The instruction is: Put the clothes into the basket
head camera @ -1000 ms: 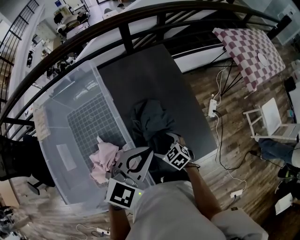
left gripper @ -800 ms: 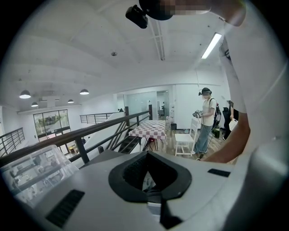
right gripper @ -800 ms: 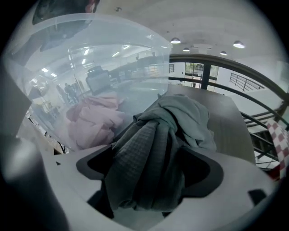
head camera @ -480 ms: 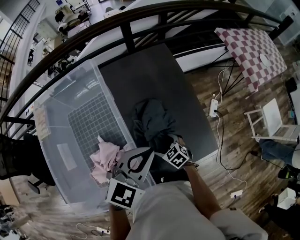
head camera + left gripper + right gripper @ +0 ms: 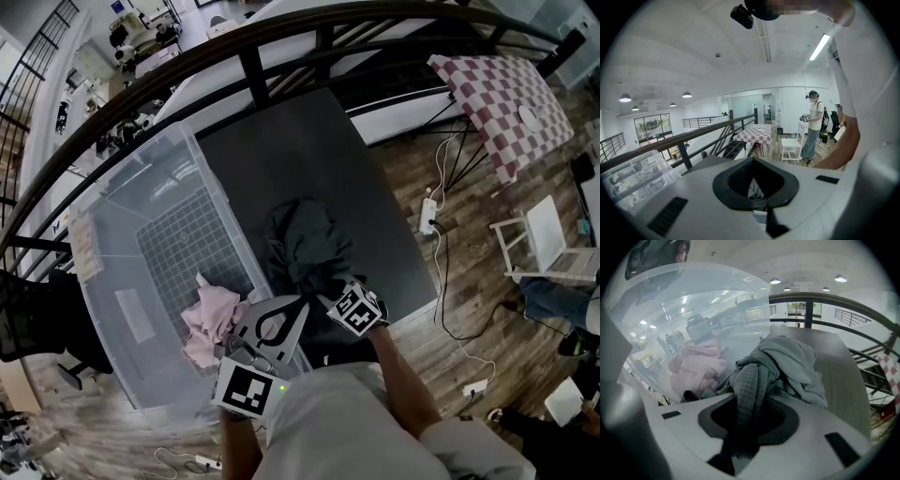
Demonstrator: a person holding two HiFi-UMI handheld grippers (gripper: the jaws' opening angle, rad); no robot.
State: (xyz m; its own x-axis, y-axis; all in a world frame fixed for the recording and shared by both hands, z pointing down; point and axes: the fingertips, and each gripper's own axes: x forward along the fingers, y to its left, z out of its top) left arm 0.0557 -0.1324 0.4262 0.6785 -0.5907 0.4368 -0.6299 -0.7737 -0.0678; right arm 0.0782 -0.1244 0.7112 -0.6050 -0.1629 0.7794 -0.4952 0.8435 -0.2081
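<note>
A dark grey garment (image 5: 305,239) lies crumpled on the dark table (image 5: 291,150), right of the clear plastic basket (image 5: 112,244). My right gripper (image 5: 321,283) sits at the garment's near edge. Its jaws have just been closing, and a waffle-knit fold (image 5: 747,380) now runs between them. The rest of the garment (image 5: 792,357) is heaped beyond the right gripper (image 5: 749,401). A pink cloth (image 5: 211,319) lies inside the basket (image 5: 693,301), seen through its wall as the pink cloth (image 5: 696,364). My left gripper (image 5: 294,304) hangs over the basket's near corner, shut and empty, and the left gripper (image 5: 754,161) points out level.
A black railing (image 5: 253,66) curves behind the table. On the wooden floor to the right are a checked table (image 5: 502,103), a white chair (image 5: 548,239) and a power strip with cables (image 5: 427,216). A person (image 5: 814,124) stands beyond the chair.
The right gripper has edged slightly into the grey garment and its jaws have closed on a fold. The left gripper has not moved.
</note>
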